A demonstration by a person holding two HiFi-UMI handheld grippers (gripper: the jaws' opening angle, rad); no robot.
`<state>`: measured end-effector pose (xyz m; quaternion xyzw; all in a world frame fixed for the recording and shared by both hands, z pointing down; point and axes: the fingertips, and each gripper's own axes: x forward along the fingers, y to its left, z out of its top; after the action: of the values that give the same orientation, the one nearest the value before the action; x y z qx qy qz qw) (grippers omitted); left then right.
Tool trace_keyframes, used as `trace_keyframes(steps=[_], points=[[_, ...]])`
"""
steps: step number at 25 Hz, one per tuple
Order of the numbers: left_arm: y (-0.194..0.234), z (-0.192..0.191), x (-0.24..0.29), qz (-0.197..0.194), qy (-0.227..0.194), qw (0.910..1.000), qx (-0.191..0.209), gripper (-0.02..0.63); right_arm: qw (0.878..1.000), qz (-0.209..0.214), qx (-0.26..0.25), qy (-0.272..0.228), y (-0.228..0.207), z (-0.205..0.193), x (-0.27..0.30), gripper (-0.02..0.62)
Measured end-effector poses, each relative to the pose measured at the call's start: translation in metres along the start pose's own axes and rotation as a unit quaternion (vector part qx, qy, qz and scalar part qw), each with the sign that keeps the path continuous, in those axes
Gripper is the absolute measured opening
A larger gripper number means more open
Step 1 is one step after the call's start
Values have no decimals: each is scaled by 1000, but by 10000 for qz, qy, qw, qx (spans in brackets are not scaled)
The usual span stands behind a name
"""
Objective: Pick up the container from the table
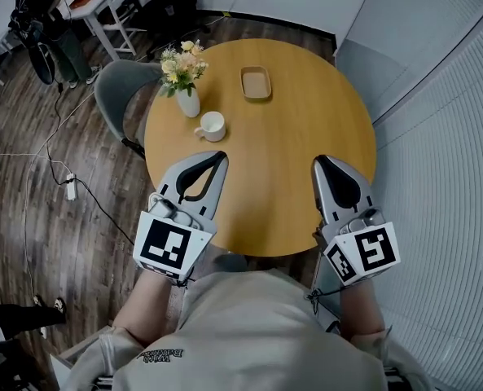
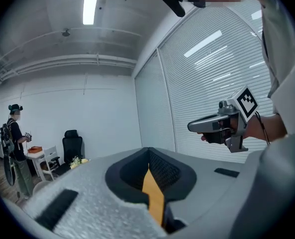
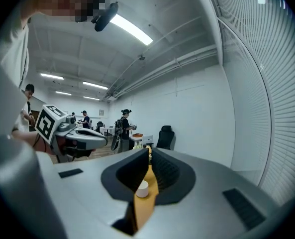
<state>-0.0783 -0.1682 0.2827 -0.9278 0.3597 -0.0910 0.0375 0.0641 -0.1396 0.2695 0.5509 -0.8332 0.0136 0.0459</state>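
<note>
A shallow tan container [image 1: 256, 82] lies at the far side of the round wooden table [image 1: 306, 137]. My left gripper [image 1: 222, 155] hovers over the near left part of the table, shut and empty, its tip pointing towards the far side. My right gripper [image 1: 319, 160] hovers over the near right part, also shut with nothing in it. Both are well short of the container. In the left gripper view the left gripper's [image 2: 148, 153] jaws meet at the tip, and the right gripper [image 2: 222, 126] shows beside it. In the right gripper view the right gripper's [image 3: 149, 151] jaws are closed.
A white mug [image 1: 212, 125] and a white vase of flowers [image 1: 186, 100] stand on the table's left half, between my left gripper and the container. A grey chair [image 1: 119, 88] sits at the table's left. A blind-covered wall runs along the right. A person [image 1: 54, 31] stands far back left.
</note>
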Motion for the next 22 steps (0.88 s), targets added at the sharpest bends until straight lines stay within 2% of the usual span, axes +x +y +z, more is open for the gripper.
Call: trace_keyframes(steps=[10, 16, 19, 22], points=[[16, -15, 17, -117, 87, 9999, -74, 21, 9999, -101, 88, 90, -8, -10, 18, 38], [16, -13, 25, 19, 160, 9999, 41, 21, 9998, 78, 171, 21, -18, -9, 18, 38], [15, -9, 29, 185, 224, 9995, -148, 21, 9997, 152, 194, 45, -25, -13, 21, 38], [12, -14, 35, 235, 283, 9993, -81, 21, 9995, 205, 221, 11, -35, -15, 24, 38]])
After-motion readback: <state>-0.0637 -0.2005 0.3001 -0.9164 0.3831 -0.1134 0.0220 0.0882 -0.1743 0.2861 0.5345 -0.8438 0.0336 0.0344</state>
